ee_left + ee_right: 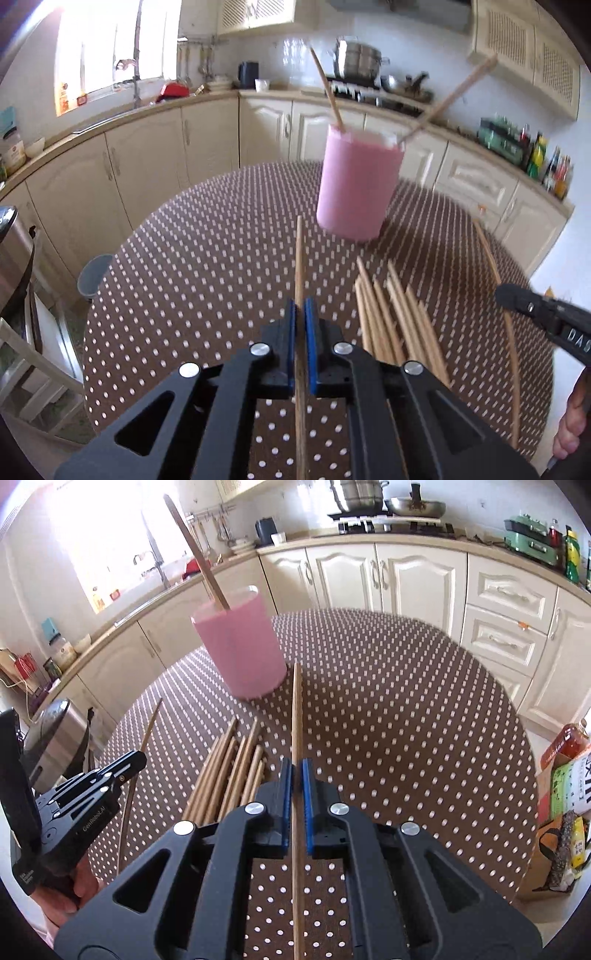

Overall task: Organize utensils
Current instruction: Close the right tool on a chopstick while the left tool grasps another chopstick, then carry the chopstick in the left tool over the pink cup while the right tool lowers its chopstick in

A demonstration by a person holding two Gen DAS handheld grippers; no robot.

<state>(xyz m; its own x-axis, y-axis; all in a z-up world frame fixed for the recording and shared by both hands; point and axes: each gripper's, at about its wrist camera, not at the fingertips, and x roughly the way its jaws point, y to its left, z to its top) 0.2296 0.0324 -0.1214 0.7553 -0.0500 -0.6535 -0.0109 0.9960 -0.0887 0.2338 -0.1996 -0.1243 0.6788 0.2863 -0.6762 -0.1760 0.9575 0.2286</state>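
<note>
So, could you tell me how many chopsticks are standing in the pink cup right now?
2. One chopstick leans left at the cup's left rim; the other chopstick leans right over the right rim. More could be hidden inside.

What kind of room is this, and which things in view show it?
Most likely a home kitchen: a stove with pots against the tiled wall, cream cabinets under a long counter, and a sink with a tap below the window. The polka-dot table looks like a dining table.

One pink cup (357, 184), two grippers (300, 306)
</note>
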